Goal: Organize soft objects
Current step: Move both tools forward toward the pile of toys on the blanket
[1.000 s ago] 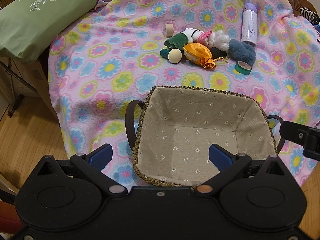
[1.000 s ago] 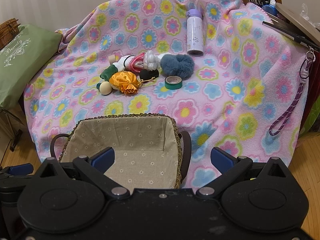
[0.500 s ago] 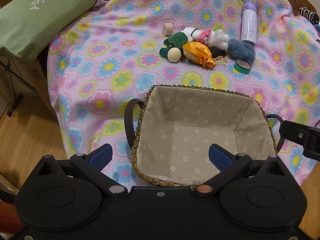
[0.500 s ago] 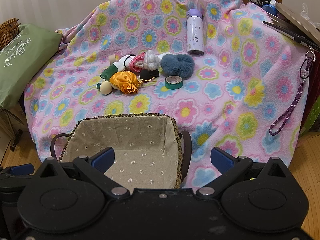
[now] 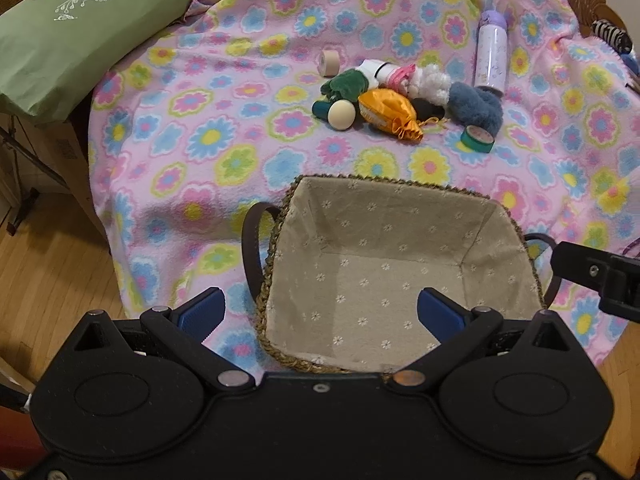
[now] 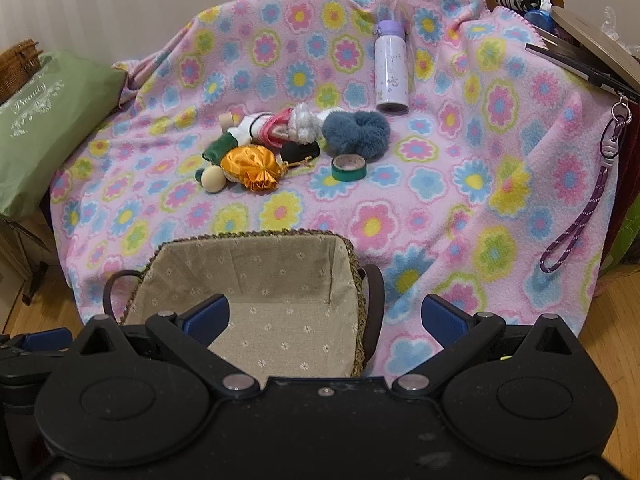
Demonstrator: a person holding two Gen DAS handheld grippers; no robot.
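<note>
Holding both hand-held grippers, left point(image 5: 320, 312) and right point(image 6: 326, 316), spread and empty above my near basket point(image 5: 400, 184); soft toys point(image 6: 256, 160) lie far on the blanket point(image 6: 460, 184).

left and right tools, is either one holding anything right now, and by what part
Nothing is held. The left tool is open above the basket, and the right tool is open too; the soft things lie untouched on the blanket.

Ahead of my gripper a pink flowered blanket point(image 6: 460, 184) drapes the table. Beyond it stands a pale ribbed wall point(image 6: 120, 8). Wooden floor point(image 5: 44, 264) shows low on my left, under a green cushion point(image 5: 68, 28).
</note>
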